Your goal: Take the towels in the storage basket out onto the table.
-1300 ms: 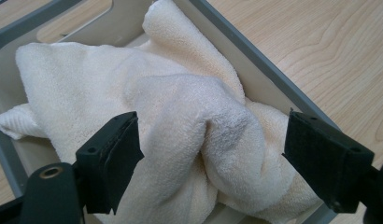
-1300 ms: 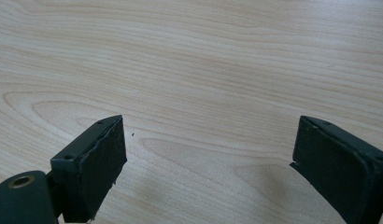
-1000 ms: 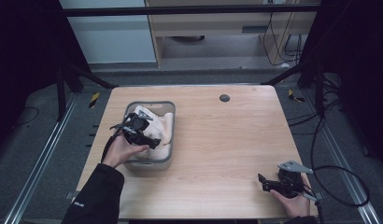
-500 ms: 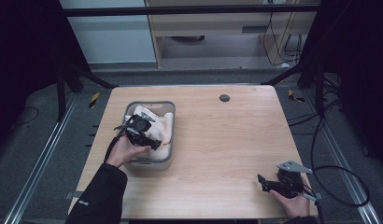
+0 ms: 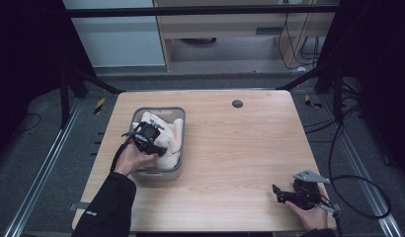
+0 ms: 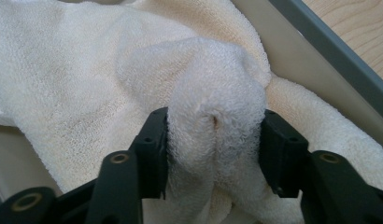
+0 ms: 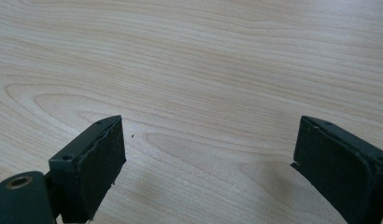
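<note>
The left gripper [image 6: 213, 135] pinches a fold of the cream terry towel [image 6: 87, 70] inside the grey plastic bin [image 5: 163, 173] near the pale wooden desk's [image 5: 240, 148] left edge. The right gripper [image 7: 206, 163] rests spread wide apart, holding nothing, at the near right corner.

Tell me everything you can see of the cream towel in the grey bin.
The cream terry-cloth towel looks soft, looped and thick. It lies crumpled in the grey rectangular plastic bin at the left of the light wooden table, filling most of it and resting against the bin's inner wall. One fold is bunched up and pinched between the black jaws of the left hand-held gripper, which is shut on it. No stains or labels show.
</note>
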`<state>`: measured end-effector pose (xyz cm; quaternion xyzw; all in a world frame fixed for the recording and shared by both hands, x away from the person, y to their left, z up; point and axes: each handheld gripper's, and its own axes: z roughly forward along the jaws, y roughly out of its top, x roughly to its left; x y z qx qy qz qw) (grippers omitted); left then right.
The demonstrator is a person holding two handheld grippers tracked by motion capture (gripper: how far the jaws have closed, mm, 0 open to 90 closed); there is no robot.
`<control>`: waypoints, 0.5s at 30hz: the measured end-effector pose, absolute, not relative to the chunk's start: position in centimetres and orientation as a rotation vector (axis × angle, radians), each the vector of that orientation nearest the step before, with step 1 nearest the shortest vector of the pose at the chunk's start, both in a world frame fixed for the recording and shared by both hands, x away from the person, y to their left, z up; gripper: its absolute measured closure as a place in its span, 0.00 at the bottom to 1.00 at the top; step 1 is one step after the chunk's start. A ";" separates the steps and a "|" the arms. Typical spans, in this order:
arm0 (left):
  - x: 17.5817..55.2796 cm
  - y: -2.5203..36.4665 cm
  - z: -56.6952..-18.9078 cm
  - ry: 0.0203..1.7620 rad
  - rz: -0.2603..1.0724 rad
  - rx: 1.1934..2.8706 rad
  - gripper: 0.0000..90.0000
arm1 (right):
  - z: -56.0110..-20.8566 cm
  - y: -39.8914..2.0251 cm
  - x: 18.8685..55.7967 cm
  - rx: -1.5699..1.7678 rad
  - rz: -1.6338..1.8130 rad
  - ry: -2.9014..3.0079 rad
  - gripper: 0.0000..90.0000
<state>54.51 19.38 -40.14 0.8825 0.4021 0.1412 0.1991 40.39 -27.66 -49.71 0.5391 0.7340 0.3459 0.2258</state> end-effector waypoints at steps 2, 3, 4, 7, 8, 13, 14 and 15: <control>54.5 19.3 -40.1 1.115 0.401 2.483 0.61 | -49.7 -27.7 40.4 1.487 0.953 2.024 0.10; 54.5 19.3 -40.1 1.115 0.401 2.483 0.63 | -49.7 -27.7 40.4 1.487 0.953 2.024 0.10; 54.5 19.3 -40.0 1.106 0.409 2.494 0.64 | -49.7 -27.7 40.4 1.487 0.953 2.025 0.10; 54.4 19.2 -39.8 1.100 0.419 2.498 0.67 | -49.7 -27.6 40.4 1.486 0.953 2.026 0.10; 54.3 19.2 -39.8 1.099 0.420 2.492 0.68 | -49.7 -27.6 40.4 1.487 0.953 2.025 0.10; 54.2 19.7 -39.2 1.102 0.417 2.474 0.71 | -49.7 -27.7 40.4 1.486 0.954 2.027 0.10; 54.2 19.7 -39.2 1.102 0.417 2.474 0.71 | -49.7 -27.7 40.4 1.486 0.954 2.027 0.10; 54.1 19.8 -38.8 1.094 0.427 2.472 0.71 | -49.7 -27.6 40.4 1.486 0.953 2.027 0.10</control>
